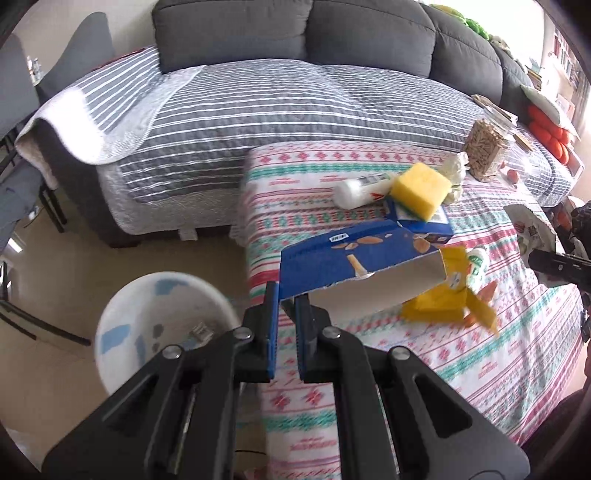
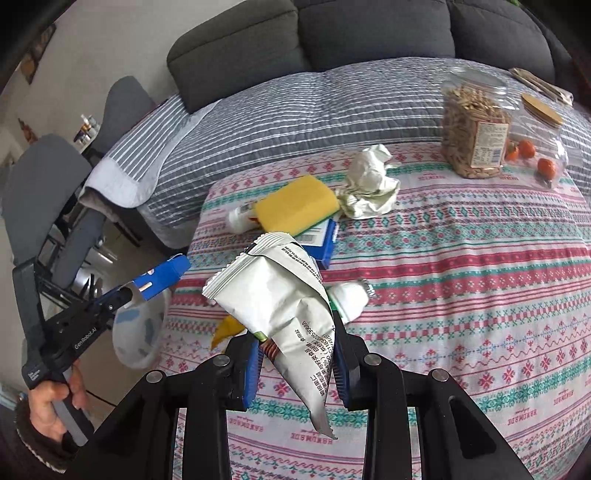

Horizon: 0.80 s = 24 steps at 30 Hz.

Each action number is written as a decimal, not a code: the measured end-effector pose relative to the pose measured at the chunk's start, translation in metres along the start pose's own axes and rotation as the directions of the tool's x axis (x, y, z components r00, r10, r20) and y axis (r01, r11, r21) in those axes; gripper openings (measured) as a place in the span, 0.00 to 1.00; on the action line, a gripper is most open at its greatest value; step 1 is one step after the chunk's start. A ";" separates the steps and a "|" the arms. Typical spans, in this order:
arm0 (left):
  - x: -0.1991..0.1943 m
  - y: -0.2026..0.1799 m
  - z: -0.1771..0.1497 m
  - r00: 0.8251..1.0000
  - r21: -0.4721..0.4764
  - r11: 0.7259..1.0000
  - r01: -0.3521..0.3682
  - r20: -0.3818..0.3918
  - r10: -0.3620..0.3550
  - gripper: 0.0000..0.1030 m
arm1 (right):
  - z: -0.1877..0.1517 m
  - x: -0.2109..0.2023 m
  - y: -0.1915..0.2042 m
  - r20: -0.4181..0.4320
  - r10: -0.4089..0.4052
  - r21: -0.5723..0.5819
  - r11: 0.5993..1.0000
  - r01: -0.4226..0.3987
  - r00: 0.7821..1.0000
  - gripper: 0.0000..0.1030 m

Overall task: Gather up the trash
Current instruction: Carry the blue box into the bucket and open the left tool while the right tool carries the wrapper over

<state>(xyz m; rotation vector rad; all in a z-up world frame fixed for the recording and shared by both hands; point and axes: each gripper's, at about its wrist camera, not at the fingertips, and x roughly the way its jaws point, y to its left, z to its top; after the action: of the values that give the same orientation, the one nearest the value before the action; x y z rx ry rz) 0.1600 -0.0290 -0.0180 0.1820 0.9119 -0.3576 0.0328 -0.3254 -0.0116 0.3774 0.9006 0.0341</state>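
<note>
Table w/ patterned red-green cloth point(image 2: 461, 277) in front. Clear jar of pale seeds point(image 2: 474, 133) upright nr far-right corner of table, open at top. Round wooden lid point(image 2: 541, 109) just behind jar, to its right. Clear bag w/ small orange fruits point(image 2: 535, 155) touching jar's right side. Grey sofa point(image 1: 295, 29) beyond table's far edge, seat under grey-white striped quilt point(image 1: 258, 99). Grey chairs point(image 2: 40, 184) off table's left side. Small bottles point(image 2: 86, 129) on shelf behind chairs, blurry.

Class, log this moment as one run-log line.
left gripper: shut on blue box | right gripper: shut on snack bag | trash bin: beside table
</note>
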 end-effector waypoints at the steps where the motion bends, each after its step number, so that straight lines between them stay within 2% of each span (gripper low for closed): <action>1: -0.001 0.004 -0.002 1.000 -0.003 1.000 -0.006 -0.001 0.006 0.09 | -0.001 0.002 0.005 -0.002 0.003 -0.009 1.000 -0.003 1.000 0.32; 13: -0.014 0.068 -0.035 0.994 -0.060 0.993 -0.103 -0.039 0.101 0.09 | -0.014 0.033 0.076 -0.051 0.046 -0.175 0.983 -0.054 0.998 0.32; 24: -0.005 0.118 -0.055 0.982 -0.131 0.975 -0.177 -0.096 0.166 0.11 | -0.026 0.062 0.131 -0.093 0.076 -0.257 0.961 -0.098 0.993 0.32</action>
<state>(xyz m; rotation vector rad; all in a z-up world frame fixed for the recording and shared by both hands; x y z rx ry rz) 0.1613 0.0976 -0.0467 0.1475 0.9929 -0.1260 0.0687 -0.1842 -0.0293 0.1697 0.9470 0.2490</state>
